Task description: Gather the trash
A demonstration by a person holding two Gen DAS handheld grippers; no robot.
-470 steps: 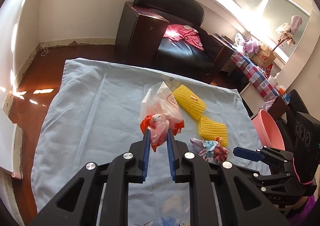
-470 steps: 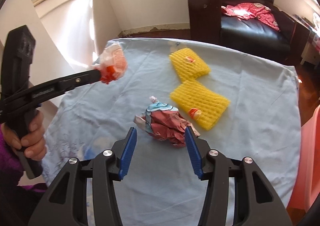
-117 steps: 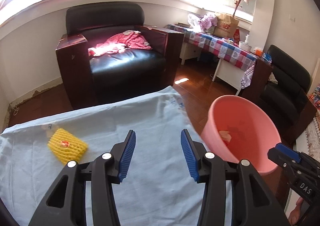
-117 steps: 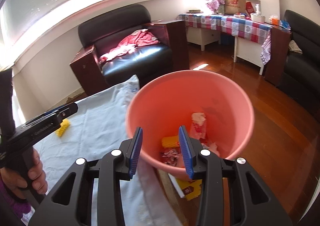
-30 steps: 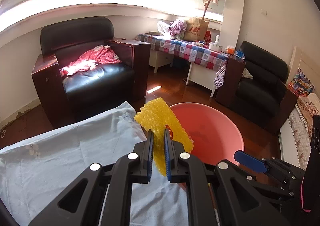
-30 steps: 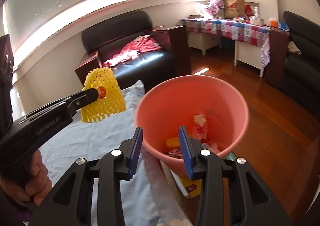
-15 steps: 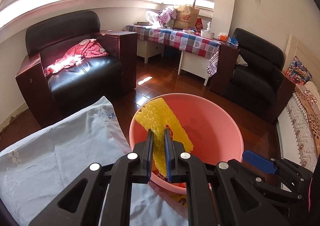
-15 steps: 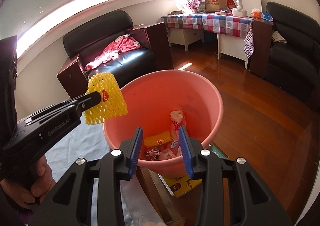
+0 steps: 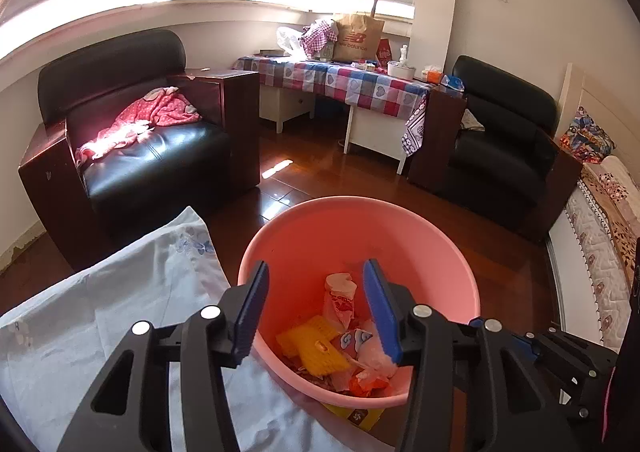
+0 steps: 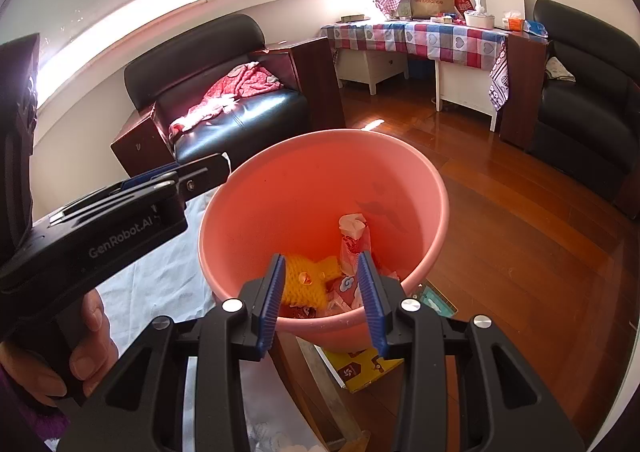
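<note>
A pale blue cloth (image 9: 100, 316) covers the work surface at the left of both views, and its edge runs right up against the pink basin (image 9: 460, 272), which sits beside it over a dark wooden floor. Behind stand a black armchair (image 9: 132, 148) with a red garment (image 9: 148, 120) on its seat, and a side table under a checked cloth (image 9: 344, 80). Inside the basin lies the gathered trash — a yellow foam net (image 9: 320, 352) near the front, a second piece of yellow netting just behind it, a tall white-and-red wrapper (image 9: 340, 300) leaning upright, and crumpled pink and orange packets (image 9: 368, 368) beside them. A yellow printed box (image 10: 364, 368) pokes out from under the basin's near side. The left gripper (image 9: 316, 312) hangs over the basin's near rim; its jaws have just been opening and now stand spread with nothing between them — the foam net rests below in the basin. The right gripper (image 10: 322, 292) points down into the basin from the other side, its blue pads (image 10: 370, 300) parted and holding nothing. In the right wrist view a hand (image 10: 86, 344) grips the left gripper's handle.
</note>
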